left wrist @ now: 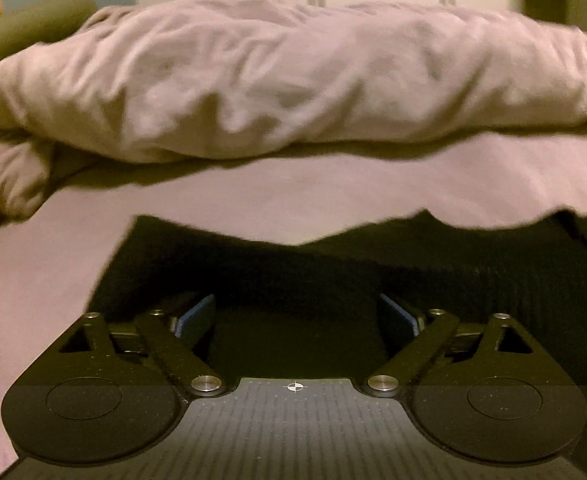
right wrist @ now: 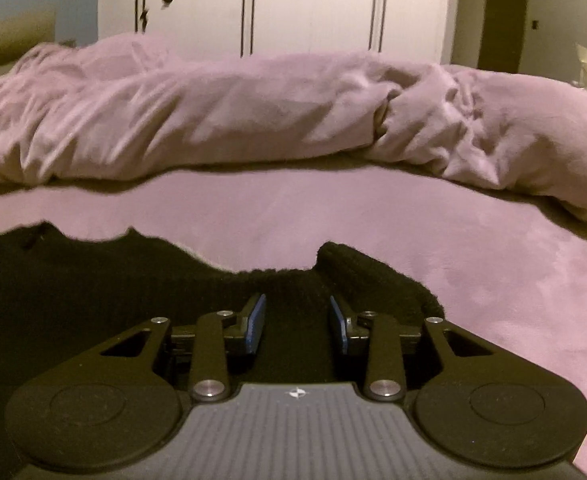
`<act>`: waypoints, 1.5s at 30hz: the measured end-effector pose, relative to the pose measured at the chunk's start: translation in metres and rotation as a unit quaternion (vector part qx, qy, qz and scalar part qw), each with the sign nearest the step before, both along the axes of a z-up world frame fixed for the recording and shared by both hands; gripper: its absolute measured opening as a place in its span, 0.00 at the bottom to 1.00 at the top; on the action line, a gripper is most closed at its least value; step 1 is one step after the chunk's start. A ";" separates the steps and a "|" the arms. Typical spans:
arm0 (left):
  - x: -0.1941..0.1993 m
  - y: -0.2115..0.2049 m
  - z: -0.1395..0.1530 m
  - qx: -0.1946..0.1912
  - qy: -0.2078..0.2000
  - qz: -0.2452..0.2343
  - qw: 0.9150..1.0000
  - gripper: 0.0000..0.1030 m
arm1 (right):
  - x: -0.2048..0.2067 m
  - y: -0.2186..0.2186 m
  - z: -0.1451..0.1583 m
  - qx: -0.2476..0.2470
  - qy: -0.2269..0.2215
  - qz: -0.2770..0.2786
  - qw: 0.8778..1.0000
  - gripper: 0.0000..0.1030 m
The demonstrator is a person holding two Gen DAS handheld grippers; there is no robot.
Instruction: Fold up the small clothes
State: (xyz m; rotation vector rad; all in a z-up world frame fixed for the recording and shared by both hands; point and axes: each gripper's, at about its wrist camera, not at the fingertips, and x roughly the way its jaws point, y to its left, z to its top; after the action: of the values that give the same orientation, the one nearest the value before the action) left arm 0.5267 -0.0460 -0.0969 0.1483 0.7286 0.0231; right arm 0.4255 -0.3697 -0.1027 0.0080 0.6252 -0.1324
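A black knitted garment (left wrist: 333, 264) lies flat on the pink bed sheet (left wrist: 253, 192). In the left wrist view my left gripper (left wrist: 297, 316) is open, its blue-padded fingers (left wrist: 197, 316) wide apart low over the garment's left part. In the right wrist view the same black garment (right wrist: 93, 280) fills the lower left, with a thick ribbed edge (right wrist: 373, 272) running right. My right gripper (right wrist: 297, 320) is open, its jaws apart just above the garment near that edge. Fabric lies between both pairs of fingers, ungripped.
A crumpled pink duvet (left wrist: 293, 88) is heaped across the back of the bed; it also shows in the right wrist view (right wrist: 253, 116). White wardrobe doors (right wrist: 313, 4) stand behind. An olive pillow (left wrist: 25, 28) sits at the far left. Bare sheet (right wrist: 513, 280) stretches to the right.
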 end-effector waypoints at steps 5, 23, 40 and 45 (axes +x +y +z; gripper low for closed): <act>-0.039 0.033 0.018 -0.009 -0.021 0.007 1.000 0.87 | -0.064 0.021 0.021 -0.003 -0.054 0.030 0.998 0.37; -0.195 0.139 0.000 -0.065 0.030 0.040 0.997 0.92 | -0.070 0.106 -0.016 -0.039 0.002 0.116 0.992 0.41; -0.204 0.135 -0.006 -0.096 0.060 0.071 0.991 0.92 | -0.222 0.067 0.010 0.030 -0.003 0.025 0.999 0.65; -0.205 0.134 -0.007 -0.124 0.077 0.080 0.986 0.93 | -0.224 0.072 0.003 0.028 0.001 0.035 0.999 0.65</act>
State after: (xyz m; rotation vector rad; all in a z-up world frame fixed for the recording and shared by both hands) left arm 0.3213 0.0878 -0.1035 -0.1484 0.8896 0.0748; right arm 0.2016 -0.2979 -0.0993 0.0393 0.6294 -0.0480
